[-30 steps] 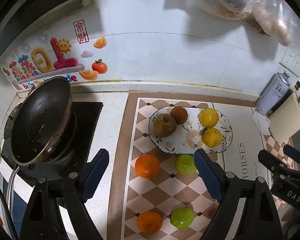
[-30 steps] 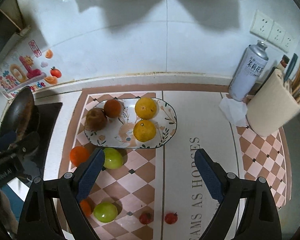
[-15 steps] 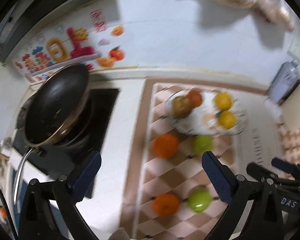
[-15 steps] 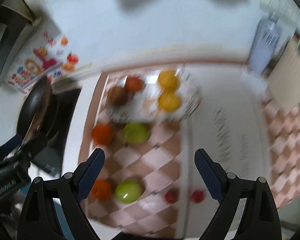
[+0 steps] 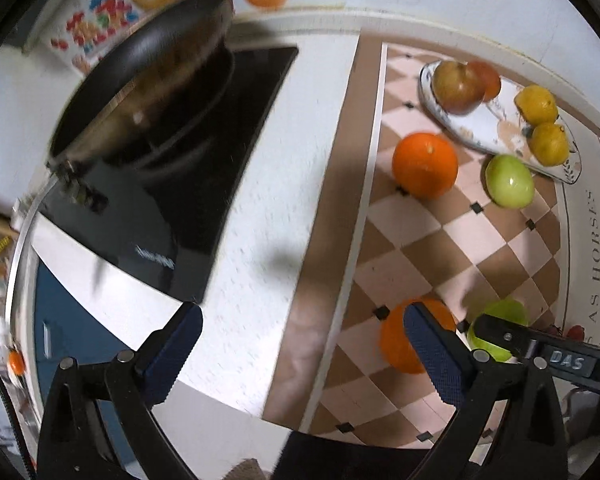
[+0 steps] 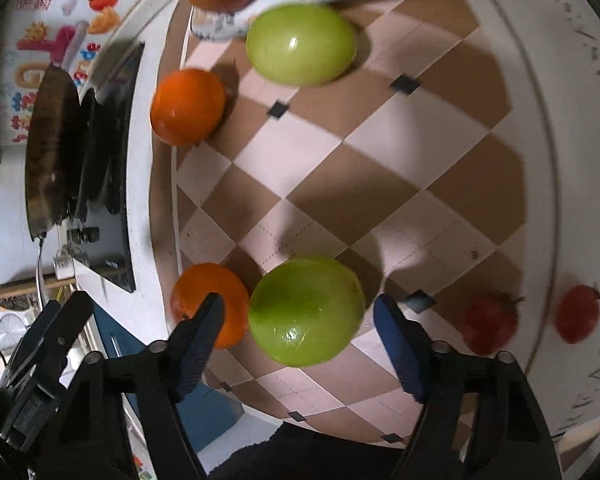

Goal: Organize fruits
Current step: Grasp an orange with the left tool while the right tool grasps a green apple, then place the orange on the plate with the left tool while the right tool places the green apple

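Note:
My right gripper (image 6: 296, 328) is open, its jaws on either side of the near green apple (image 6: 306, 310) on the checkered mat, not closed on it. A near orange (image 6: 210, 304) lies just left of it, partly behind the left finger. A far green apple (image 6: 300, 44) and a far orange (image 6: 187, 106) lie by the oval plate (image 5: 480, 132), which holds a brown pear, a reddish fruit and two yellow citrus. My left gripper (image 5: 300, 344) is open and empty over the white counter, left of the near orange (image 5: 404, 344).
A black pan (image 5: 148, 76) sits tilted on the black cooktop (image 5: 172, 216) at left. Two small red fruits (image 6: 488, 326) lie on the mat to the right of my right gripper. The counter's front edge runs just below both grippers.
Both grippers have dropped low and forward toward the mat. The right gripper now straddles the near green apple; the left has swung left over the white counter.

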